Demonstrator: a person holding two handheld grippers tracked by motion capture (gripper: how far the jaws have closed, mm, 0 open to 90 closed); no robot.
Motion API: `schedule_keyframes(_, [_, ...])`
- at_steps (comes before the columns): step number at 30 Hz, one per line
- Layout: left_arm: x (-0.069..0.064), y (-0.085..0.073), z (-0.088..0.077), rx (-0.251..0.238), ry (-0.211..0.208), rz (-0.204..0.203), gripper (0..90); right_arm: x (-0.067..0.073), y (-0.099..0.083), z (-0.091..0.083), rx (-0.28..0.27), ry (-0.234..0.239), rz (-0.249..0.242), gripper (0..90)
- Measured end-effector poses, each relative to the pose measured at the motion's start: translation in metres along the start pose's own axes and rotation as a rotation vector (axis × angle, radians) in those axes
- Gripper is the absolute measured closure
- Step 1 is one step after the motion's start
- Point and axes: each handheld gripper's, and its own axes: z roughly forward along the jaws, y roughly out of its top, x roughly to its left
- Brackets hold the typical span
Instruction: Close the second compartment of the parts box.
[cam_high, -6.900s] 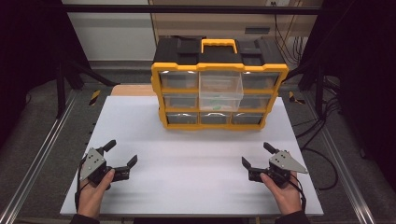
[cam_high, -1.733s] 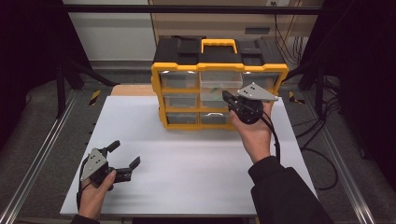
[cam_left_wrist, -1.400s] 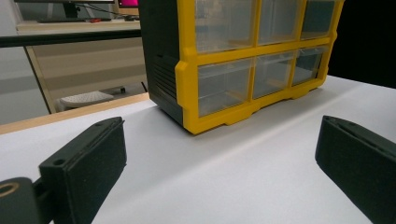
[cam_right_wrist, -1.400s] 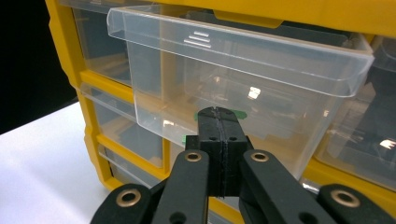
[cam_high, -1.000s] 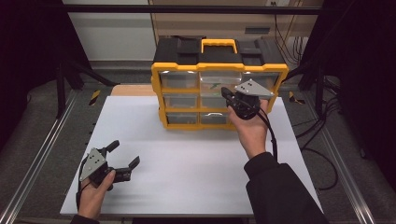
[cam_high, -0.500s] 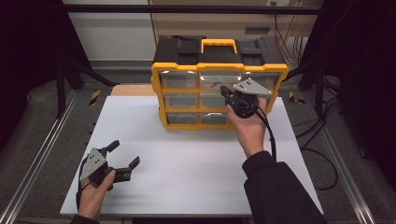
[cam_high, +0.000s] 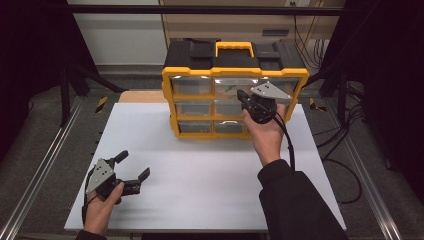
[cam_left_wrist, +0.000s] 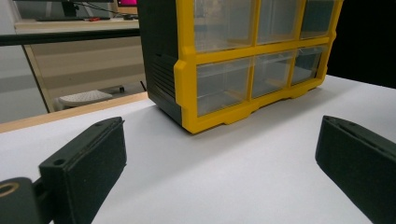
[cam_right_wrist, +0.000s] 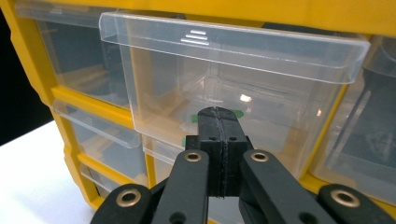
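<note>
A yellow and black drawer cabinet (cam_high: 235, 65) stands at the back of the white table (cam_high: 200, 165). Its top middle clear drawer (cam_right_wrist: 233, 60) sticks out a little from the frame. My right gripper (cam_high: 241, 95) is shut with nothing between its jaws, and in the right gripper view its tips (cam_right_wrist: 218, 114) sit against that drawer's front wall, below the lip. Something green (cam_right_wrist: 194, 116) shows through the clear plastic behind the tips. My left gripper (cam_high: 134, 165) rests at the table's front left, open and empty, facing the cabinet (cam_left_wrist: 252, 70).
Other clear drawers (cam_right_wrist: 79, 51) flank the top middle drawer and sit below it. A metal rail (cam_high: 45, 165) runs along the table's left side. Cables (cam_high: 350, 145) lie on the floor to the right. The table has bare white surface in front of the cabinet.
My right hand has gone from the table's front right up to the cabinet's top middle drawer. Over the last second it has barely shifted. The left gripper has stayed put.
</note>
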Motion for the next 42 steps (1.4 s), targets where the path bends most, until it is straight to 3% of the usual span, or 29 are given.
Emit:
schedule_keyframes(13, [0.000, 0.000, 0.000, -0.001, 0.000, -0.002, 1.6, 0.000, 0.004, 0.004, 0.001, -0.006, 0.009, 90.0])
schedule_keyframes(20, [0.000, 0.000, 0.000, 0.000, -0.001, -0.001, 1.6, 0.001, 0.004, 0.006, -0.004, -0.010, -0.010, 90.0])
schedule_keyframes(26, [0.000, 0.000, 0.000, 0.000, -0.001, -0.002, 1.6, -0.002, 0.003, 0.009, 0.008, -0.018, 0.007, 90.0])
schedule_keyframes(29, [0.000, 0.000, 0.000, 0.000, 0.000, -0.003, 1.6, -0.003, 0.004, 0.009, -0.011, 0.007, 0.074, 90.0])
schedule_keyframes(42, [0.000, 0.000, 0.000, -0.002, 0.000, -0.006, 1.6, -0.002, 0.005, 0.011, -0.010, -0.010, 0.066, 90.0])
